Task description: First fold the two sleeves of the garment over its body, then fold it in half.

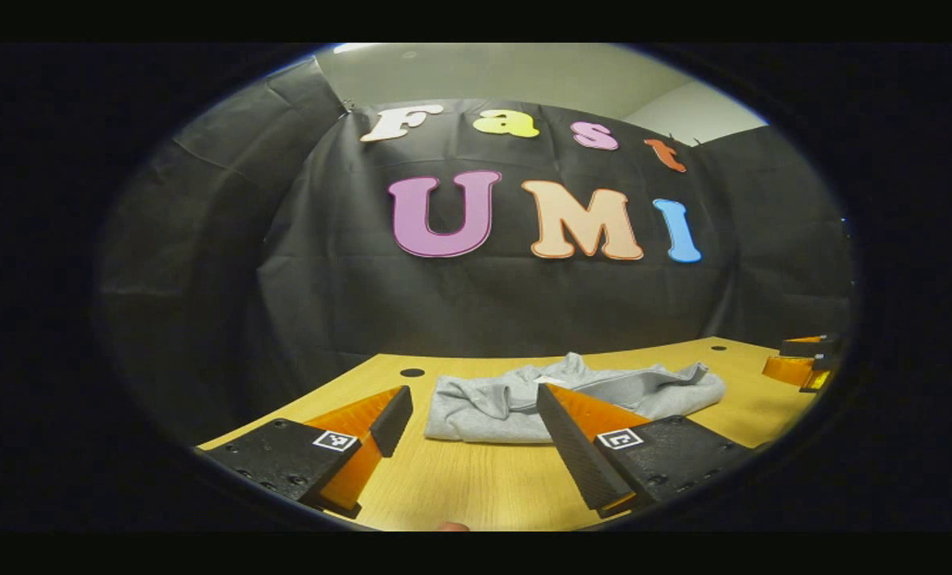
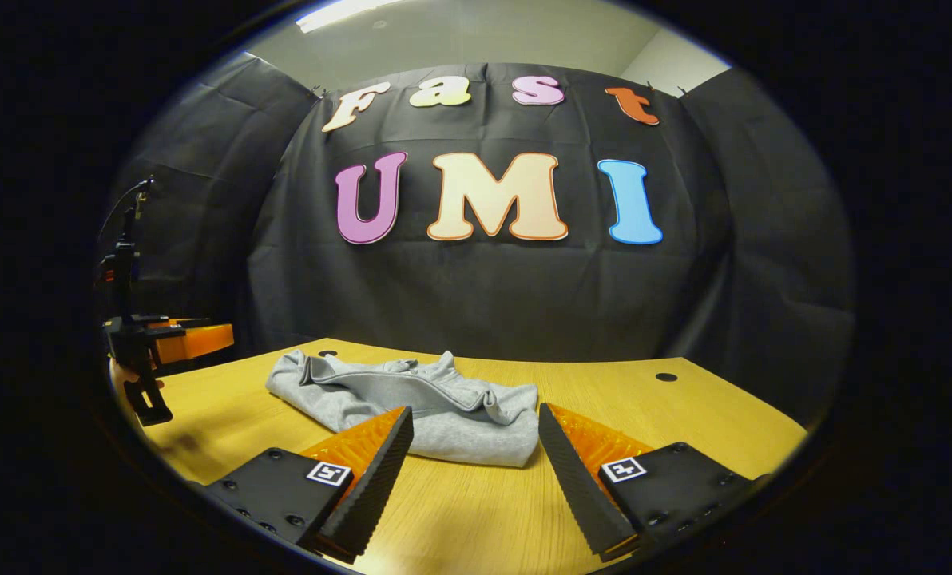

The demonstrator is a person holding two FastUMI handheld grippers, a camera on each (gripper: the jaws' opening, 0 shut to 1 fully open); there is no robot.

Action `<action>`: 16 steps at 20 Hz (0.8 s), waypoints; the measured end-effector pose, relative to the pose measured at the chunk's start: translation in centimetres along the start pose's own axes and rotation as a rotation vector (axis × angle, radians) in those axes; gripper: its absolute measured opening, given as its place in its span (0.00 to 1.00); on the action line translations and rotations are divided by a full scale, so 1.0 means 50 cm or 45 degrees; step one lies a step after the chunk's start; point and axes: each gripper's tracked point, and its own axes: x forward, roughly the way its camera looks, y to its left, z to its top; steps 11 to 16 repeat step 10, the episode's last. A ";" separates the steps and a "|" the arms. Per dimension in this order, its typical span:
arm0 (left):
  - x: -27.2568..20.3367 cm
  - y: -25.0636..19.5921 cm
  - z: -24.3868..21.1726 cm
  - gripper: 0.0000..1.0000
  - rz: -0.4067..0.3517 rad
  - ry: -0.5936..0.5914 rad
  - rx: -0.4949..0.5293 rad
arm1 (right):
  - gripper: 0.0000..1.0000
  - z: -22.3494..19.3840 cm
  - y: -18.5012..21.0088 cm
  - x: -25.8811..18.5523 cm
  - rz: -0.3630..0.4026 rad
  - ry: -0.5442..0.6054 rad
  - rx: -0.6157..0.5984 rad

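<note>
The grey garment (image 1: 572,399) lies bunched in a compact, rumpled heap on the wooden worktop (image 1: 476,487), toward the far edge near the black cloth wall (image 1: 484,303). No container stands anywhere on the worktop, and the garment lies directly on the bare wood. In the right gripper view the garment (image 2: 412,403) runs from the left toward the centre, with a ridge of folds along its top and a rounded fold at its near right end.

The left tool (image 1: 476,423) hangs just short of the garment, its two fingers spread wide with nothing between them; the right-hand finger crosses in front of the near edge of the cloth, but whether it touches cannot be told. The right tool (image 2: 476,447) is likewise spread wide and empty, low over the worktop, its fingers either side of the garment's near end.

The left gripper view has the other tool as an orange and black shape at the far right edge. The right gripper view has the other tool at the far left, with a hand (image 2: 128,375) on it. A dark round hole (image 2: 666,377) in the worktop lies to the right of the garment
</note>
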 end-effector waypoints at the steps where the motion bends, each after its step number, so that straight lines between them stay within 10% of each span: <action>1: 0.000 -0.002 -0.001 0.94 -0.004 -0.001 -0.009 | 0.97 -0.004 0.003 0.002 0.005 0.012 0.017; 16: -0.005 -0.013 0.006 0.93 -0.014 -0.010 0.001 | 0.97 -0.001 0.015 0.000 0.030 0.010 0.030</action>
